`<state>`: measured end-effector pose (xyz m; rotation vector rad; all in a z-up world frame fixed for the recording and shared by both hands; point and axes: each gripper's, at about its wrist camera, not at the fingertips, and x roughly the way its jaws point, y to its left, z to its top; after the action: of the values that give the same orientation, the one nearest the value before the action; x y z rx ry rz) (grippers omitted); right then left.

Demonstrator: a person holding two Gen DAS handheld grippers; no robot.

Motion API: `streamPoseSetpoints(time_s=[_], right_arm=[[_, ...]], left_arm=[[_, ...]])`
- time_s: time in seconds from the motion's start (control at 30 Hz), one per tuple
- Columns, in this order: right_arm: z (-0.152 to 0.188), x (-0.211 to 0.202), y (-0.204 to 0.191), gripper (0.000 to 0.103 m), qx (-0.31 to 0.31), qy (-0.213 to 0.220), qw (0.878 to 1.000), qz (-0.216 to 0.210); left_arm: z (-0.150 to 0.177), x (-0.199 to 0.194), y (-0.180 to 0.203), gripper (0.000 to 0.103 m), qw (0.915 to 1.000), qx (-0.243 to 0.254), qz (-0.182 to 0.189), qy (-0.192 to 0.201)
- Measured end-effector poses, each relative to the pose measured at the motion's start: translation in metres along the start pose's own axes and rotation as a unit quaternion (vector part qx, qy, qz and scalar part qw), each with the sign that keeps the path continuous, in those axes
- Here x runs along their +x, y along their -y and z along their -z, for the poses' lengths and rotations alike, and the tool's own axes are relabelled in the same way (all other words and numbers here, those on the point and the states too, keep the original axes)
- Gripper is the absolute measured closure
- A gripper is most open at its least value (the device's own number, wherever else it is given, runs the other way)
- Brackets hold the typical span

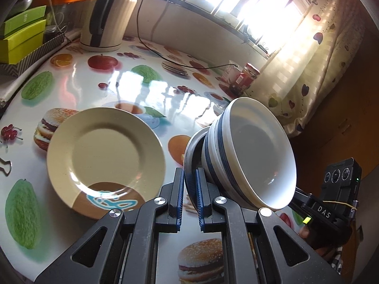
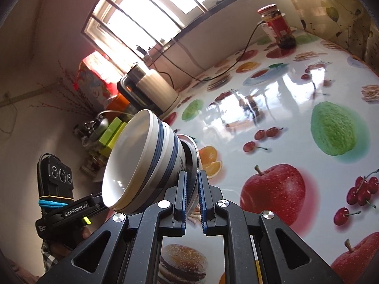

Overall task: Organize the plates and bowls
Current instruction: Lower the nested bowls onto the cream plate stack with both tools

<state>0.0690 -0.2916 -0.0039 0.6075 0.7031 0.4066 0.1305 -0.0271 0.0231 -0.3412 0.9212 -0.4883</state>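
Here, both grippers clamp the same lifted load from opposite sides. The left gripper [image 1: 189, 189], with its ribbed blue pads [image 1: 180, 189] set in black angular linkage arms, is closed on the thin rim of a grey metal plate [image 1: 190, 151]; the right gripper [image 2: 192, 194], of the same build, pinches the opposite rim of that metal plate [image 2: 193, 151]. Against the plate's face sits a stack of bowls [image 1: 248, 156], round, glossy white ceramic with dark blue bands ringing the outer walls. The stack is tipped steeply on its side, its smooth, deep interior facing away from the plate. In the right wrist view the same bowl stack [image 2: 142, 163] shows at least two nested rims and a faint leaf motif near the base.

On the table [image 1: 132, 90], to the left of the held load in the left wrist view, lies a cream plate [image 1: 105, 158]: flat, broad-rimmed, matt, with a brown segment carrying a turquoise scribble at its near edge. The table is covered with a shiny plastic cloth printed with apples, cherries, oranges, green fruit and burgers, and it mirrors the barred window [image 1: 248, 2].

At the far side stand a ribbed cream electric kettle [image 1: 106, 21] with a black handle, and a glass jar [image 1: 244, 79] with a red label and lid. Lime-green boxes [image 1: 21, 40] are stacked at the left edge.
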Motion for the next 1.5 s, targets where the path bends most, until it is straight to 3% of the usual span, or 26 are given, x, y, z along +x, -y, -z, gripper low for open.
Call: streamPoseSetpoints(time_s=[0.9,1.5], right_arm=[[-0.010,0.073,-0.048,0.092,-0.035,-0.046,0.998,-0.037],[-0.010,0.118,-0.069,0.092,-0.048,-0.082,0.995,-0.042]], left_arm=[[-0.014,-0.032,-0.065,0.094,0.9974,-0.048,-0.042,0.034],[-0.019,-0.034,-0.100,0.094,0.9949,-0.072,-0.062,0.035]])
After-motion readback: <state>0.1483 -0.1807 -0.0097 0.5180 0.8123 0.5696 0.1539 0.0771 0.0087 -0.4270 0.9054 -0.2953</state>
